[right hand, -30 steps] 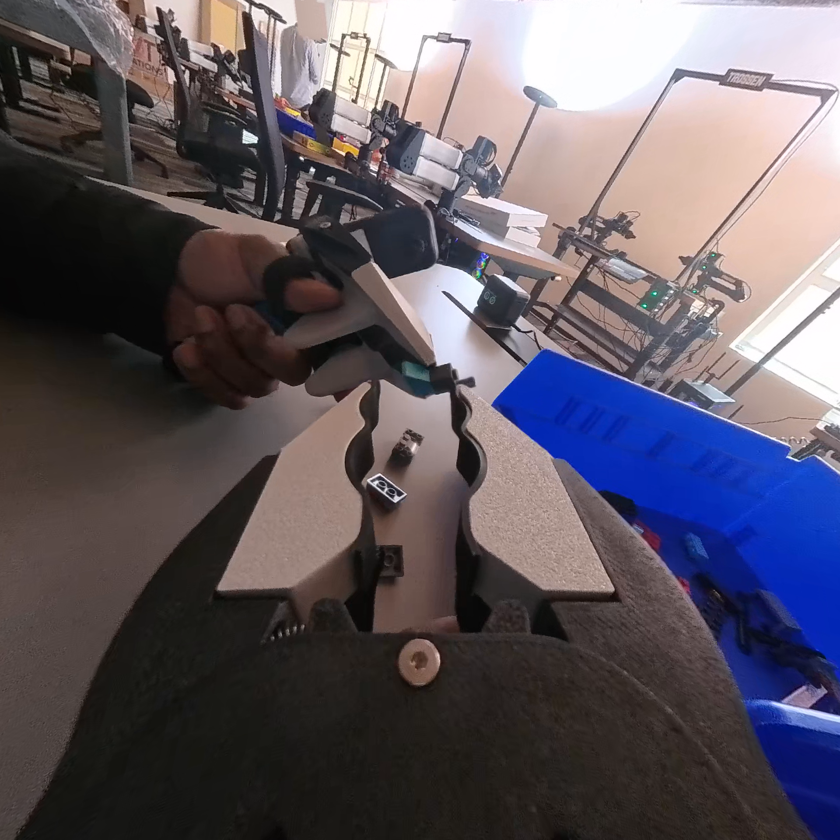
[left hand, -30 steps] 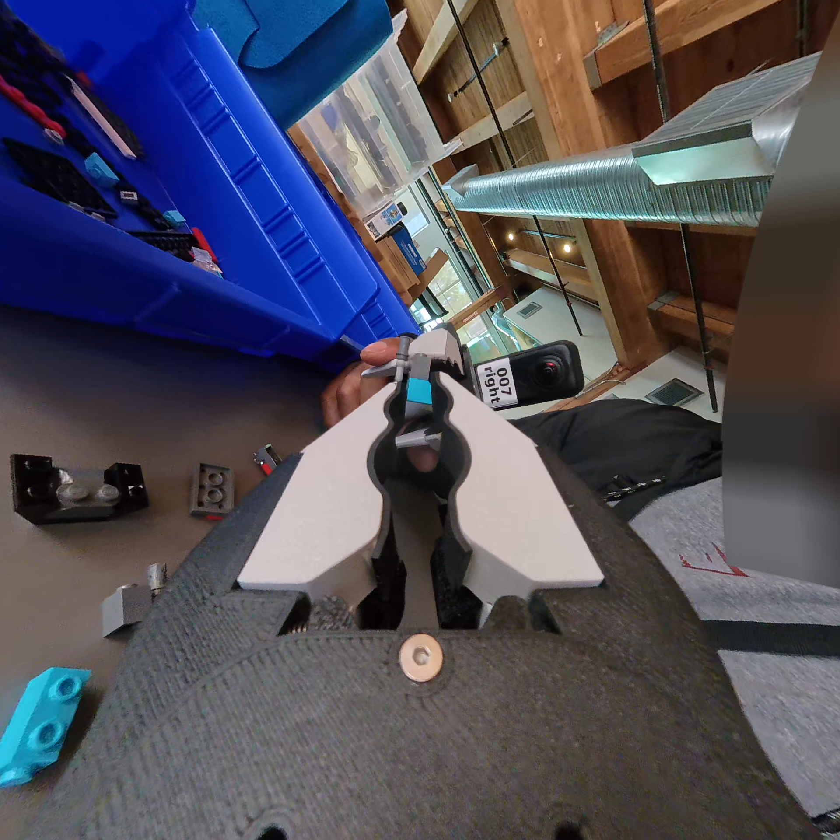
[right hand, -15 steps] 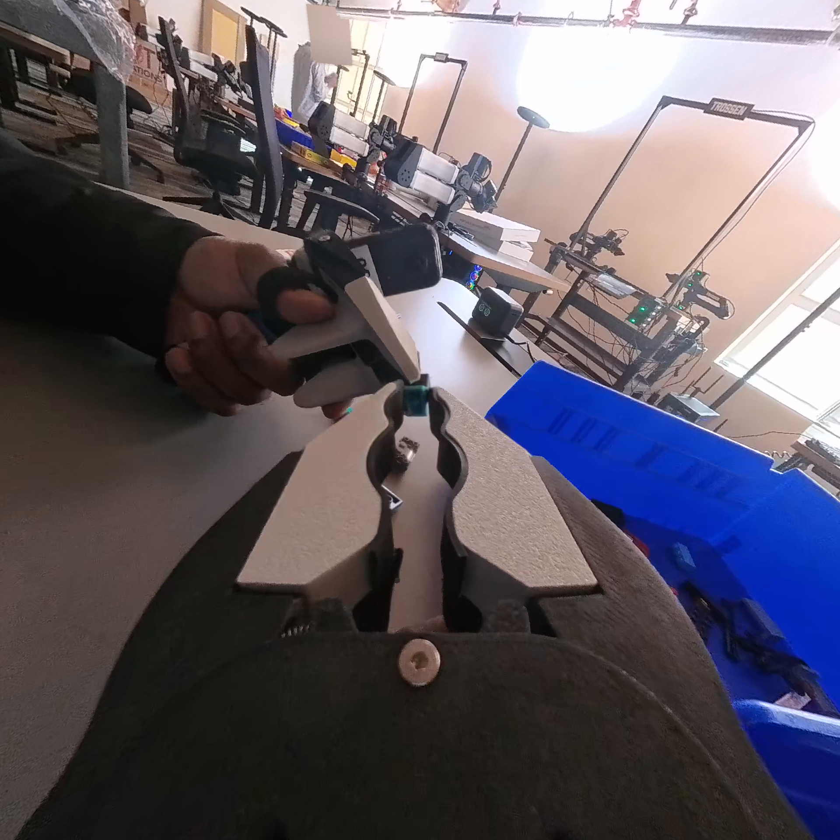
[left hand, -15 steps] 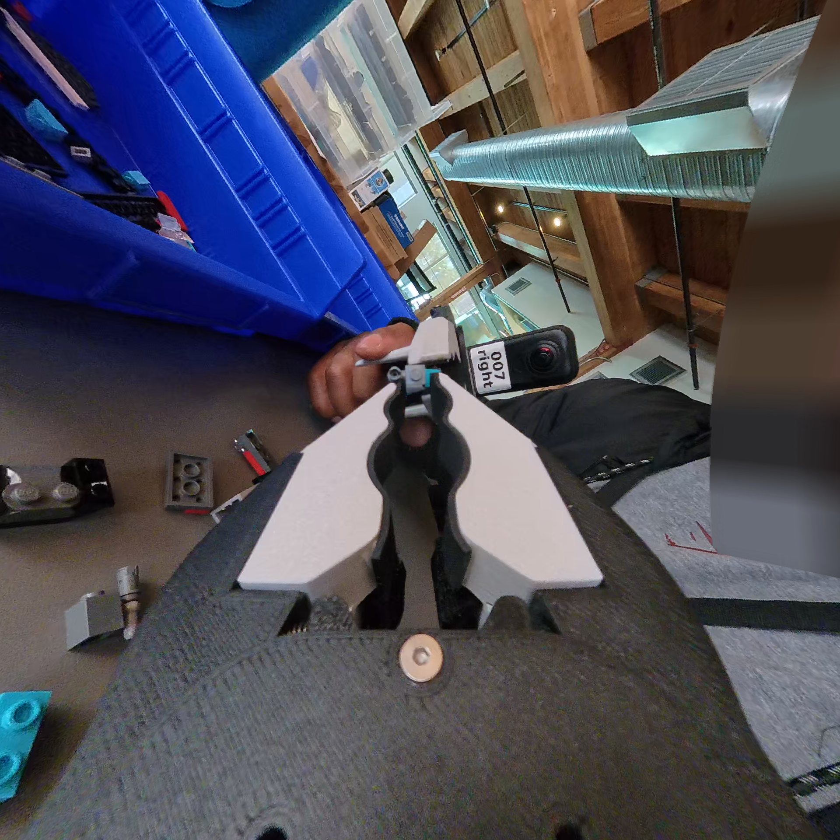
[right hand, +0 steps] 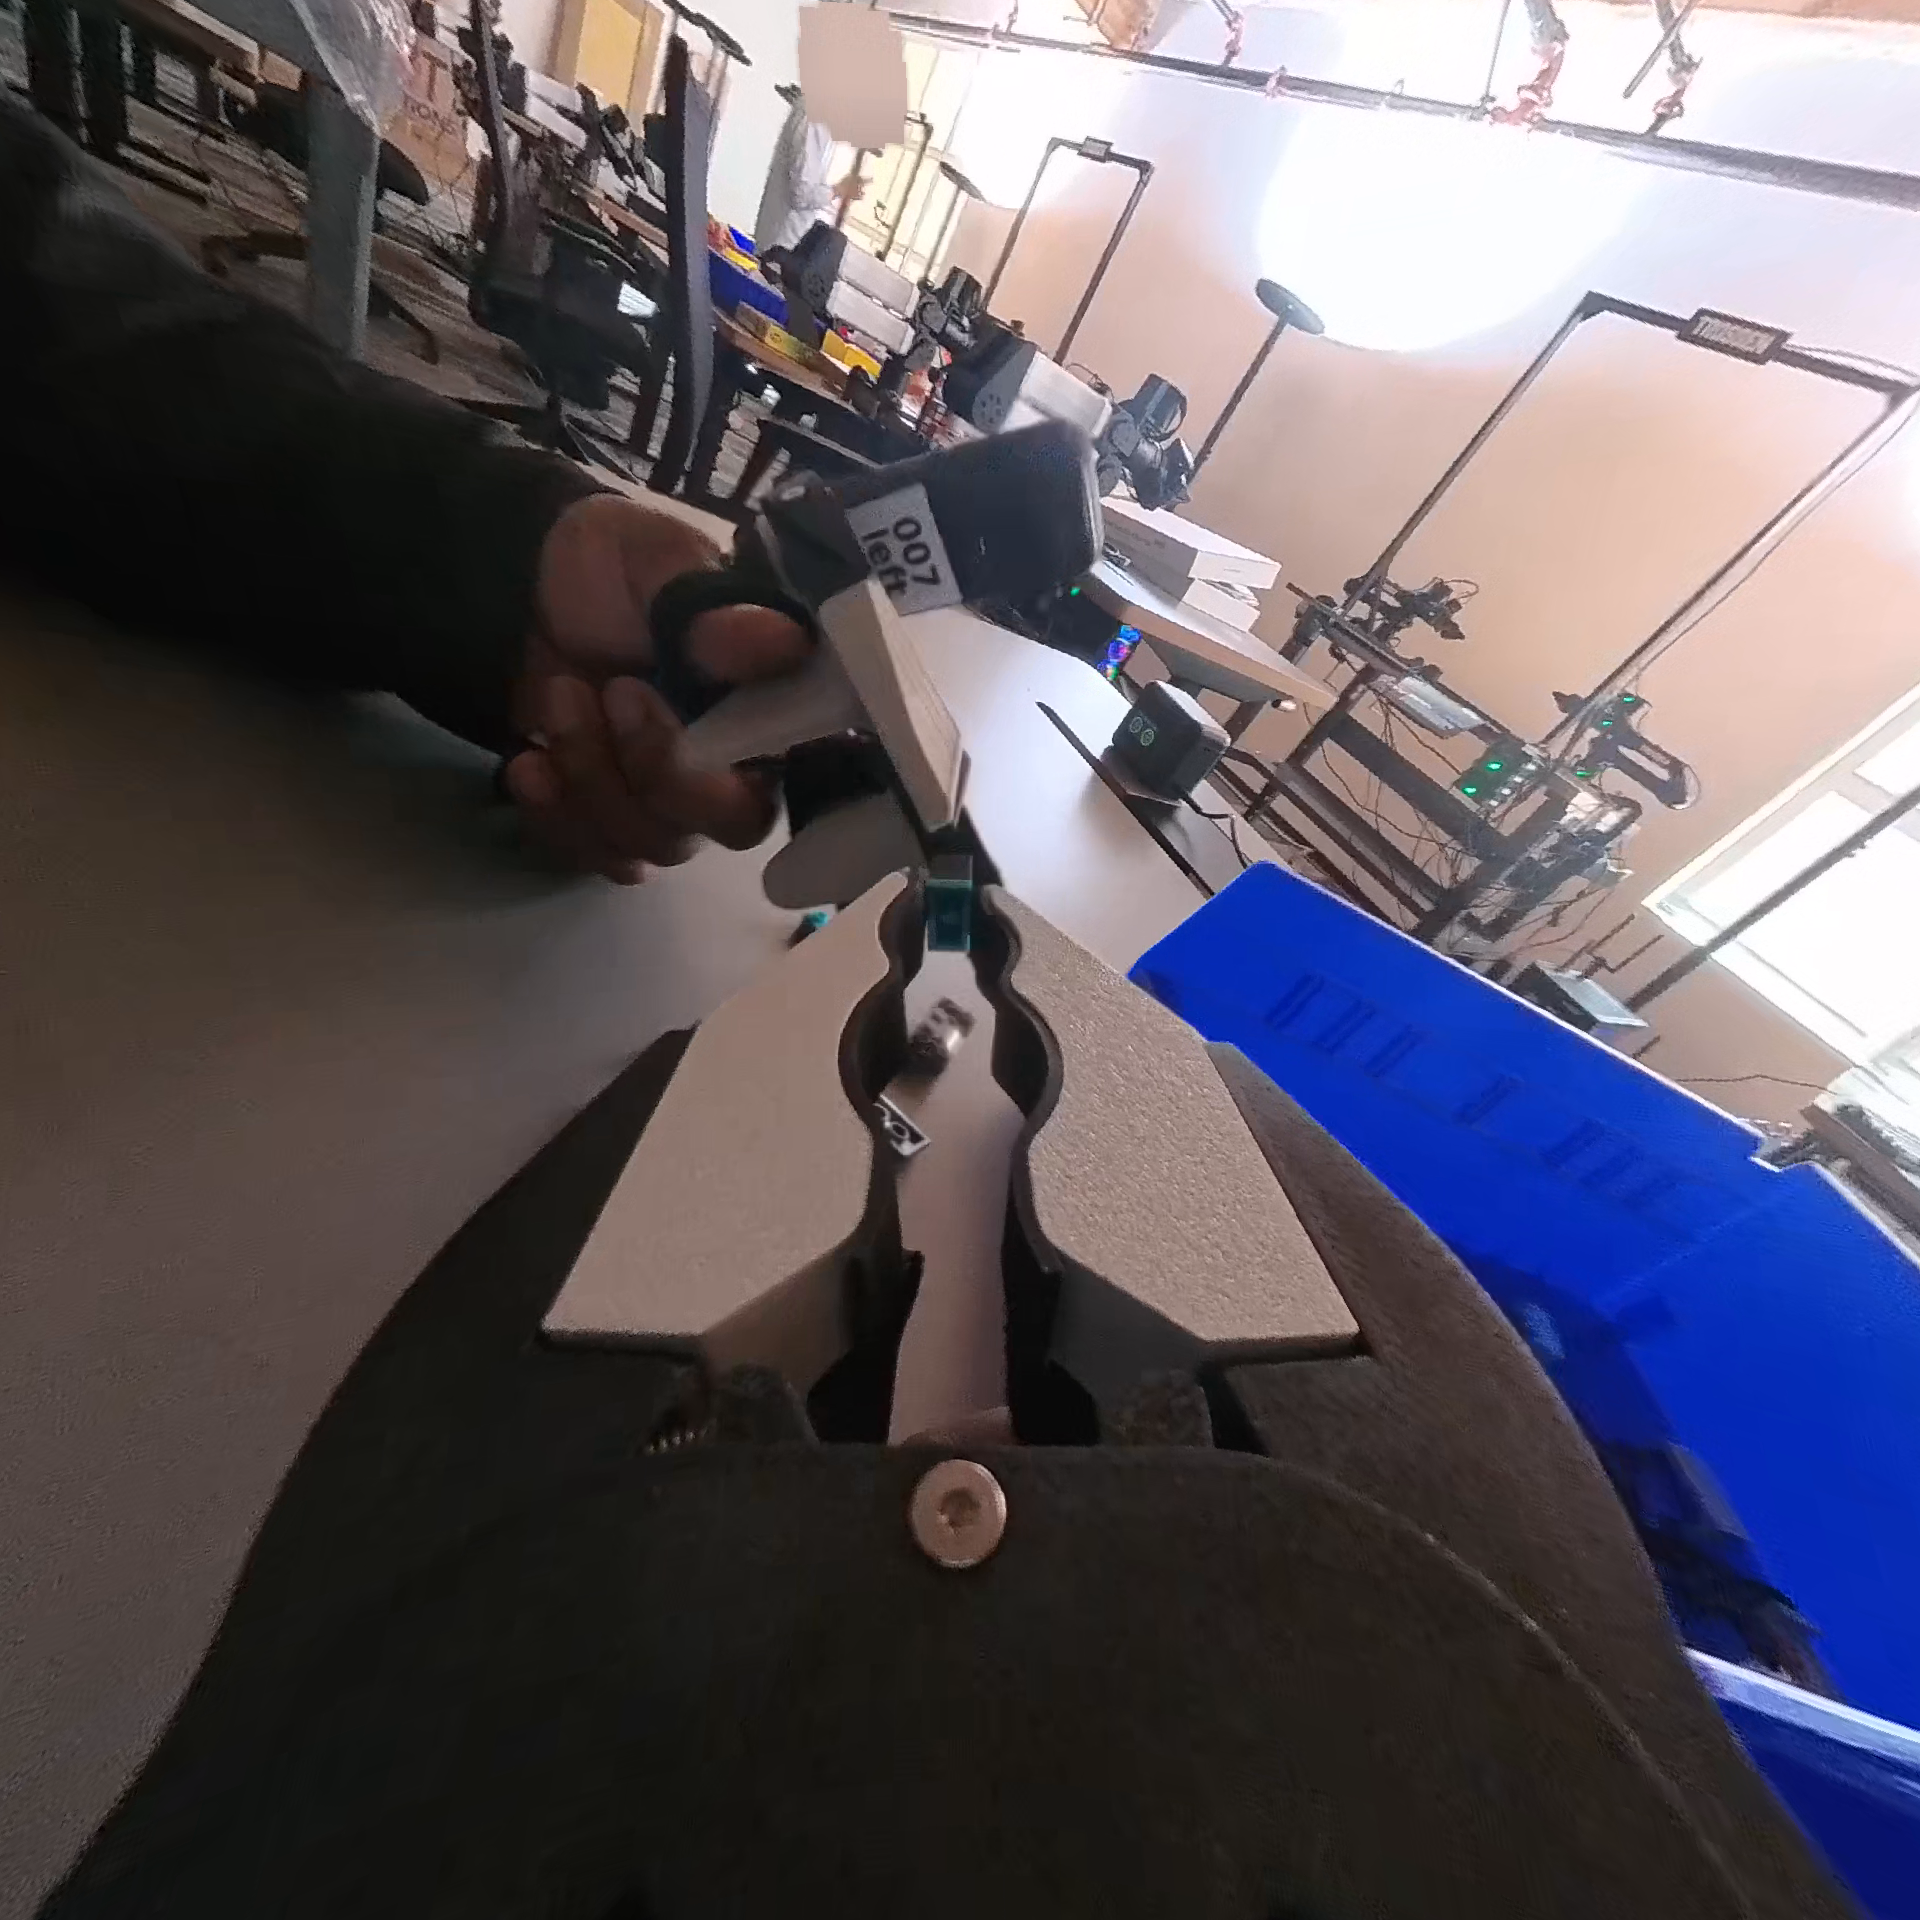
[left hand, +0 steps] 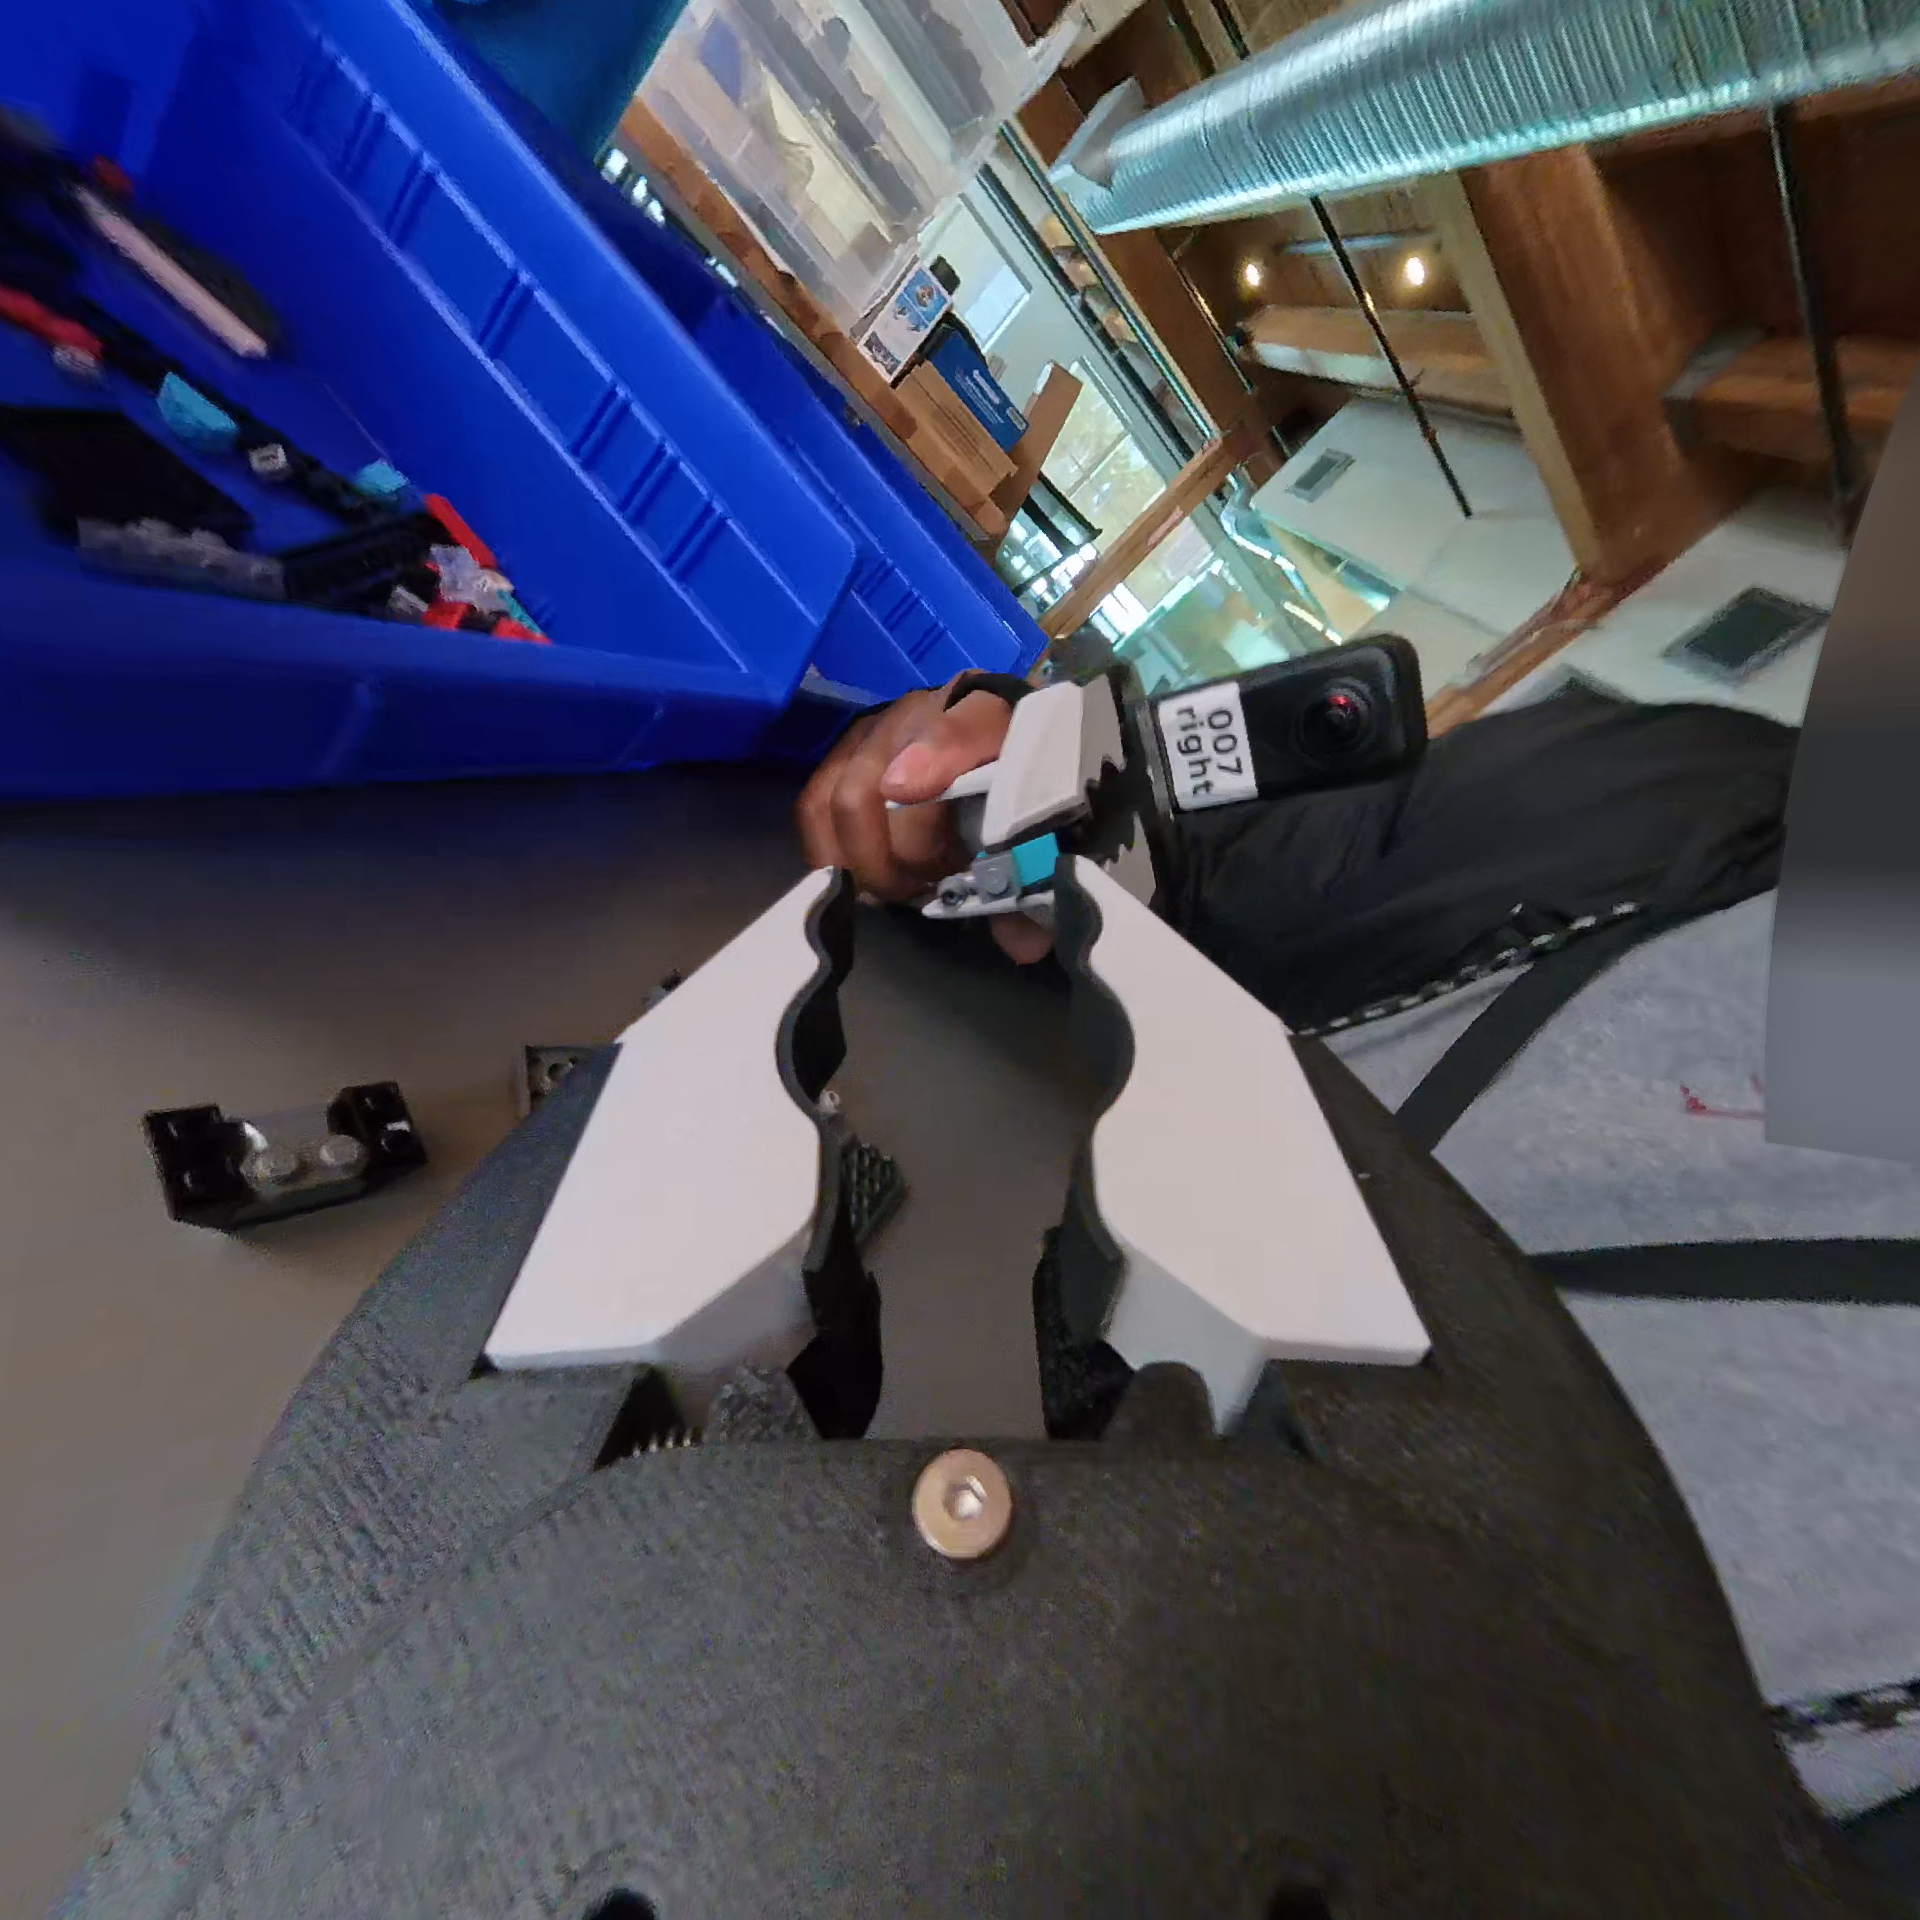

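Half a second ago the left gripper (left hand: 951, 914) had its fingers nearly together on the small teal and grey brick assembly (left hand: 1006, 876); now they stand well apart with nothing between them, and the piece sits pinched in the right gripper (right hand: 948, 920) alone. Largest in both views is the grey table (left hand: 260, 977), which carries the loose parts and, along its far side, the blue bin (left hand: 499, 436) with a scatter of black, red, teal and clear pieces lying inside it. In the right wrist view the bin's outer wall (right hand: 1475, 1101) rises to the right of the fingers. Next in size are the person's hands: one hand (left hand: 894, 800) wraps the right gripper's handle in the left wrist view, and the other hand (right hand: 634, 717), coming out of a dark sleeve, grips the left gripper's handle in the right wrist view. The right gripper's fingers are closed down on the teal part of the assembly (right hand: 948, 914), held off the table just ahead of the left gripper's open tips; in the right wrist view the left gripper's near finger (right hand: 904, 696) slants down to just above the piece, though contact cannot be told. On the table to the left lies a black bracket with a grey studded plate (left hand: 283, 1155) in its middle, well apart from both grippers. Smaller again, a dark grey plate (right hand: 906, 1117) and a small dark brick (right hand: 940, 1029) lie on the table, seen through the gap between the right gripper's fingers.
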Available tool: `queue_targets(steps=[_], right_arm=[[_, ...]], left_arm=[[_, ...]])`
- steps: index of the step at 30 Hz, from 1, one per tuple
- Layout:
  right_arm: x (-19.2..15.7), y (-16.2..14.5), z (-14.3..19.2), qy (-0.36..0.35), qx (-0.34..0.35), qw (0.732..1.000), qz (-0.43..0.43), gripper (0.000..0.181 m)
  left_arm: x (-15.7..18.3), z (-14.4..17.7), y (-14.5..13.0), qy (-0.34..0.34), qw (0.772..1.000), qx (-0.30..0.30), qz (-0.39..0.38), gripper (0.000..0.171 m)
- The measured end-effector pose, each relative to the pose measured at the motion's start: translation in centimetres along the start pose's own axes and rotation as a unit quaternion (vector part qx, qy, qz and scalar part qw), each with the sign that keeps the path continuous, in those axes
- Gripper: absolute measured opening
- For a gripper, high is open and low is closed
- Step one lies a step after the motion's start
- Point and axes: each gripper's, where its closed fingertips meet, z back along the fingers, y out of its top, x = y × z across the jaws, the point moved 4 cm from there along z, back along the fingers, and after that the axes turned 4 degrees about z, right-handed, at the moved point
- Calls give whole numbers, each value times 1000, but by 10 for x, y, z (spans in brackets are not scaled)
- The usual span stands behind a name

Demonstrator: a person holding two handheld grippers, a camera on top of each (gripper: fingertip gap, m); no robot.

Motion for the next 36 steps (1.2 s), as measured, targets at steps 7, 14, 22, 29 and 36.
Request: queue_targets(steps=[7,14,22,29,36], right_arm=[[-6,-2,0,83,16,989,-120,9],[-6,2,2,141,38,963,-226,8],[-5,2,2,171,45,942,-285,8],[-4,5,0,161,45,942,-289,8],[-3,8,-2,130,21,959,-250,8]], left_arm=[[11,3,-5,44,977,-44,-205,29],[18,3,-12,26,964,-58,-259,17],[22,-1,-16,19,958,-64,-279,8],[23,2,-13,-12,971,-51,-235,8],[22,5,-10,-27,976,-42,-211,8]])
